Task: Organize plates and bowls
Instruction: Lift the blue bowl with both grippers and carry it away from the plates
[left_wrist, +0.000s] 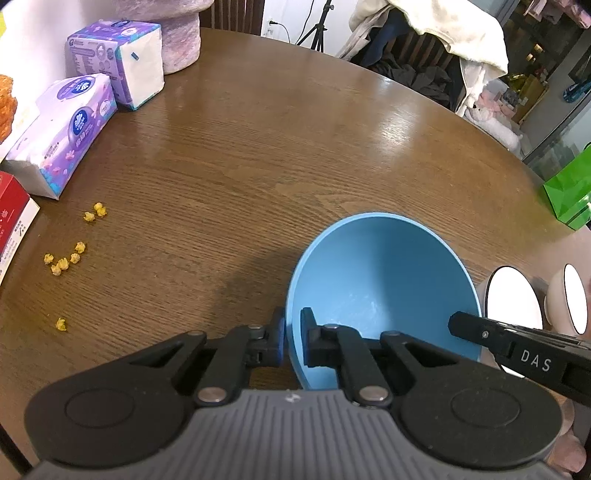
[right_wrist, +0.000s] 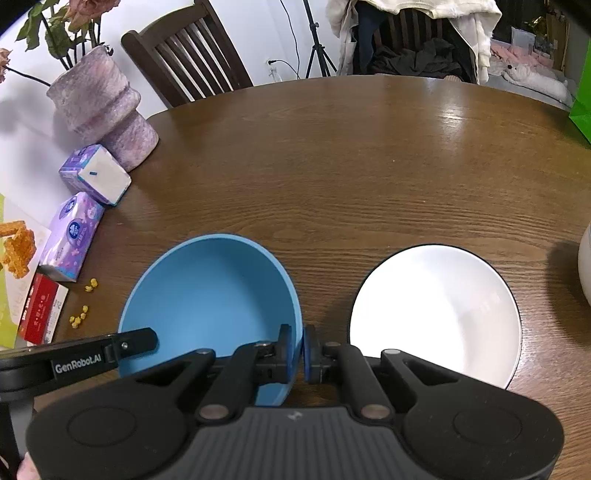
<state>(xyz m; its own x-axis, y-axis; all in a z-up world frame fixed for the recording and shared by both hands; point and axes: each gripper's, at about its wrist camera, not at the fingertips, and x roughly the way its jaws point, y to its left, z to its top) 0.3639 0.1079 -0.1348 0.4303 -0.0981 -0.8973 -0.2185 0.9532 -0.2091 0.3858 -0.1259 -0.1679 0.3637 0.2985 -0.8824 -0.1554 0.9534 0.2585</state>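
Left tongs: closed on the near-left rim of the matte blue round bowl, one pad outside the wall, one inside.
Right tongs: clamped on the right rim of the same blue bowl, one finger inside the wall and one outside; their tip is also seen entering the left wrist view from the right.
Blue bowl: gripped by both tongs at opposite rims above the brown wood-grain round counter; whether its base touches the counter cannot be told.
White bowl with thin dark rim: seen on the counter just to the right of the blue bowl, apart from it.
Second pale bowl: seen at the right edge of the left wrist view, beyond the white one.
Purple tissue packs: lined up along the counter's left edge, near a mottled lilac vase.
Small yellow crumbs: scattered on the counter by the tissue packs.
Red carton: placed at the far left edge.
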